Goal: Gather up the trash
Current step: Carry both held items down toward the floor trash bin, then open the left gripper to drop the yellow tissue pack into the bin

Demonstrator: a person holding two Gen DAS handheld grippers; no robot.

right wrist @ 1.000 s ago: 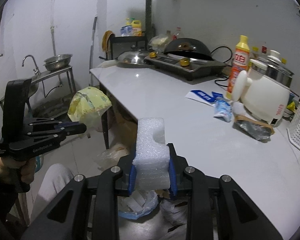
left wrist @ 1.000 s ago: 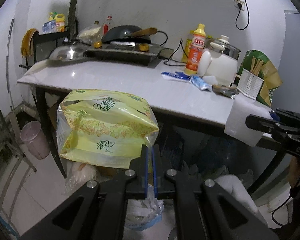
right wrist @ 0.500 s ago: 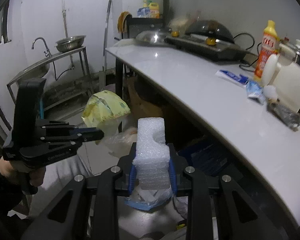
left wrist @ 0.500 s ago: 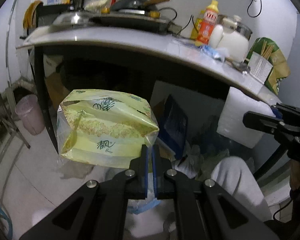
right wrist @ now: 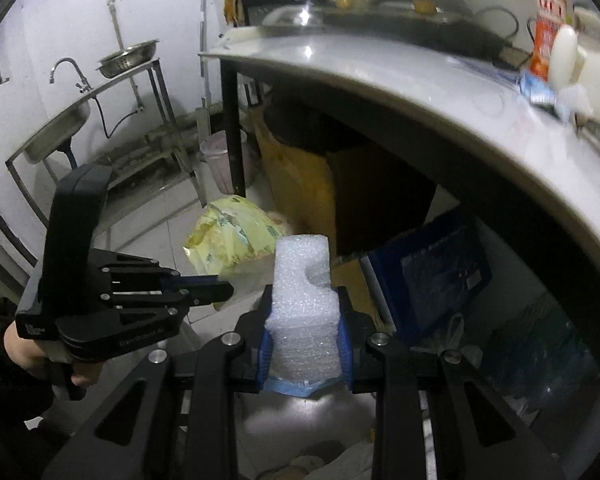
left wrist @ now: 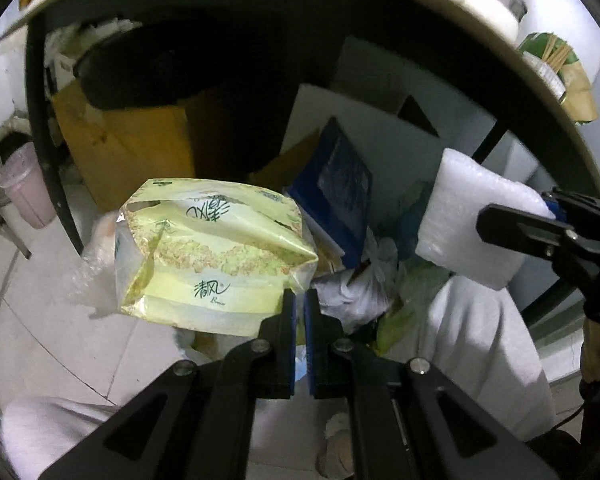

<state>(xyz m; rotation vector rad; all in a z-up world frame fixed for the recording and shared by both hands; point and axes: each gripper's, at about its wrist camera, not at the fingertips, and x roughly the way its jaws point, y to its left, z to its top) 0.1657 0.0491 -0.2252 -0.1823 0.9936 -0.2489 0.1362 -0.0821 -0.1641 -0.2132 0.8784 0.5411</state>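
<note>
My left gripper [left wrist: 300, 300] is shut on the corner of a yellow-green tissue wrapper [left wrist: 212, 252], which hangs in the air below the counter edge. The same wrapper [right wrist: 228, 236] and left gripper [right wrist: 224, 286] show at the left of the right wrist view. My right gripper [right wrist: 304, 320] is shut on a white foam block [right wrist: 304, 304] with a notch in its top. That foam block [left wrist: 476, 224] appears at the right of the left wrist view. Beneath both lies a heap of crumpled bags and rubbish [left wrist: 364, 292] in a blue-rimmed bin [right wrist: 290, 390].
The white counter [right wrist: 400, 80] hangs over a dark space with cardboard boxes [left wrist: 132, 148], a blue folder [left wrist: 340, 188] and a white board [left wrist: 380, 132]. A black table leg [right wrist: 232, 128], a pink bucket [left wrist: 24, 184] and a sink stand [right wrist: 60, 120] are to the left. A person's light trouser legs [left wrist: 484, 356] flank the bin.
Both grippers have sunk from above the counter to below its edge and tilted downward, still holding the wrapper and the foam block. The under-counter clutter and rubbish heap have come into view.
</note>
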